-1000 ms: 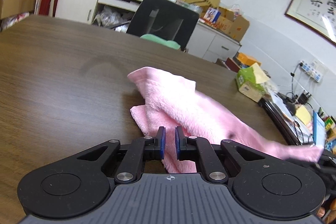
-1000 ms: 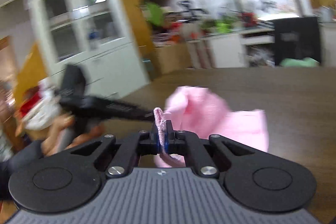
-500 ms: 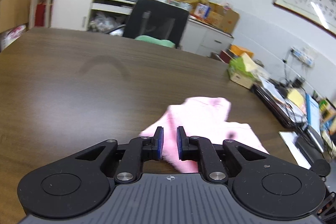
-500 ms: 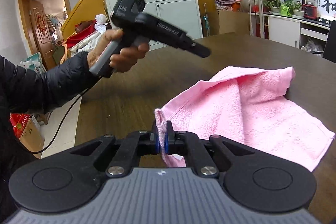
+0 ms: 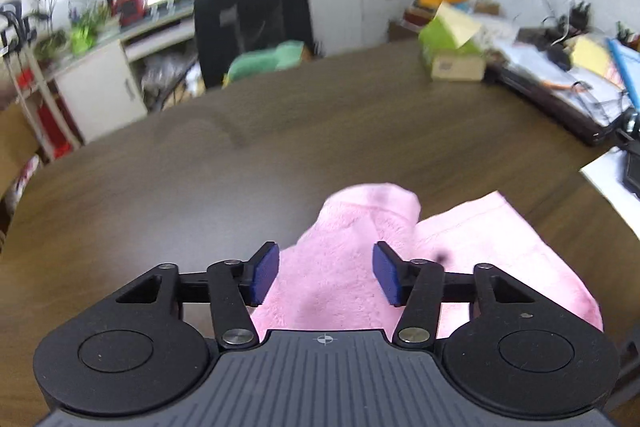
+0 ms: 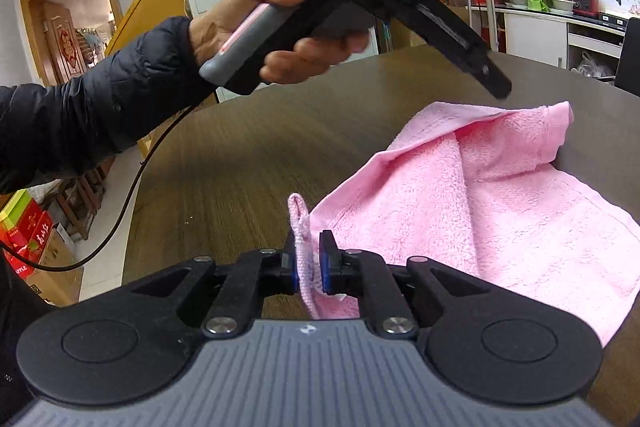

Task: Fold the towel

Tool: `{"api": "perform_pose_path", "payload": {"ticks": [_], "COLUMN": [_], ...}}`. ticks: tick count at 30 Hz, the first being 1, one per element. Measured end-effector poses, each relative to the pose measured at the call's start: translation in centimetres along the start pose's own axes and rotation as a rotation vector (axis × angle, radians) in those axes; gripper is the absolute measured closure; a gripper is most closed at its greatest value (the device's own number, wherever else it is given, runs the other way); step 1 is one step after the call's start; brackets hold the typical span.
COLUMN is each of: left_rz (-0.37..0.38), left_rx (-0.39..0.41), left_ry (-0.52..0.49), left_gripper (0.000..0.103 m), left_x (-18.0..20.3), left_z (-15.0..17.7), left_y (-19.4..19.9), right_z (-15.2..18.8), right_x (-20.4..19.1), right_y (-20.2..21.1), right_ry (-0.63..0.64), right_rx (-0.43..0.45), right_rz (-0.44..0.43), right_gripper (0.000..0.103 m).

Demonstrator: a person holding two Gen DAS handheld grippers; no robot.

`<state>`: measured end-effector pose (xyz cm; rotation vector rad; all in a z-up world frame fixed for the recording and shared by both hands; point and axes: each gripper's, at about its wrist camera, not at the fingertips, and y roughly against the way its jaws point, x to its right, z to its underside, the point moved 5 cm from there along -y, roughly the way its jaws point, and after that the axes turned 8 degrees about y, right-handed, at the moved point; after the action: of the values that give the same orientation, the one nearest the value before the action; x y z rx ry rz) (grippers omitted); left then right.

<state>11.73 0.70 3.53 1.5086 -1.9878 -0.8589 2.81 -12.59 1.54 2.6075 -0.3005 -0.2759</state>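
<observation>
My left gripper [image 5: 326, 273] has just been opening and hangs released above the pink towel [image 6: 480, 203], which lies partly folded on the brown table [image 5: 200, 187]. My right gripper [image 6: 310, 263], jaws just parting, shows a slight gap around the towel's loop [image 6: 299, 223].

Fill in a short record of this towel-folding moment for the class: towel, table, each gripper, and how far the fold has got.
towel: pink towel lying on the table, one side folded over itself, not flat
table: dark wood table
loop: towel's hanging loop sticks up between the right jaws
left gripper: open, jaws just opened; towel beneath, not gripped
right gripper: jaws just parted slightly, loop in the gap
fold stage: first fold laid, untidy
</observation>
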Motion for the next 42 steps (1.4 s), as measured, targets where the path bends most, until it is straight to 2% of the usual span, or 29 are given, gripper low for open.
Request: {"api": "perform_pose_path", "payload": {"ticks": [4,9,12,16,19,20,23,25,26,27,28,30,34,35,36,38,42], "left_rz": [0.057,0.03,-0.019,-0.034,-0.038,-0.041,-0.049,-0.043,-0.038,-0.029,-0.015,-0.007,-0.05,-0.052,-0.054,-0.055,-0.014], "left_rx": [-0.031,-0.046,-0.051,-0.07,-0.068,-0.066,-0.056,-0.051,-0.054,-0.059,-0.073,-0.088,-0.06,-0.053,-0.038,-0.013,0.044], "left_ry": [-0.061,-0.13,-0.142,-0.107,-0.079,-0.071,-0.029,0.018,0.044,0.067,0.082,0.1,0.107,0.111,0.118,0.135,0.234], "left_gripper": [0.047,0.045,0.045,0.046,0.044,0.041,0.038,0.039,0.045,0.066,0.075,0.078,0.079,0.083,0.095,0.098,0.098], "left_x": [1.7,3.3,3.1,1.9,1.1,0.8,-0.1,-0.9,-1.2,-1.3,-1.4,-1.3,-1.1,-1.1,-1.2,-1.3,-2.5], "left_z": [0.2,0.9,1.1,1.5,1.7,1.7,1.9,2.0,2.0,2.1,2.2,2.5,2.5,2.4,2.3,2.1,1.9], "left_y": [0.0,0.0,-0.1,0.1,0.5,0.6,0.7,0.7,0.6,0.4,0.0,-0.5,-0.8,-0.7,-0.5,-0.2,1.1], "right_z": [0.1,0.3,0.2,-0.1,-0.3,-0.3,-0.3,-0.3,-0.3,-0.3,-0.3,-0.1,0.0,0.0,0.0,-0.1,-0.1], "right_x": [0.8,1.0,1.2,2.0,2.5,2.6,2.7,2.7,2.8,2.9,2.9,3.0,3.0,3.0,3.0,2.9,2.9], "right_y": [0.2,0.0,0.3,0.2,-0.1,-0.1,-0.1,-0.1,-0.2,-0.2,-0.2,-0.2,0.0,0.1,0.1,0.2,0.4], "right_ry": [-0.032,-0.039,-0.045,-0.059,-0.068,-0.068,-0.072,-0.076,-0.078,-0.08,-0.083,-0.088,-0.099,-0.1,-0.1,-0.102,-0.106], "right_rx": [0.012,0.004,0.015,0.024,0.021,0.021,0.021,0.022,0.023,0.023,0.024,0.023,0.028,0.03,0.033,0.039,0.052], "right_rz": [0.018,0.037,0.046,0.065,0.073,0.074,0.082,0.084,0.085,0.087,0.088,0.093,0.102,0.103,0.102,0.104,0.113], "right_gripper": [0.088,0.085,0.081,0.071,0.07,0.07,0.058,0.057,0.057,0.057,0.057,0.057,0.056,0.056,0.056,0.056,0.056]}}
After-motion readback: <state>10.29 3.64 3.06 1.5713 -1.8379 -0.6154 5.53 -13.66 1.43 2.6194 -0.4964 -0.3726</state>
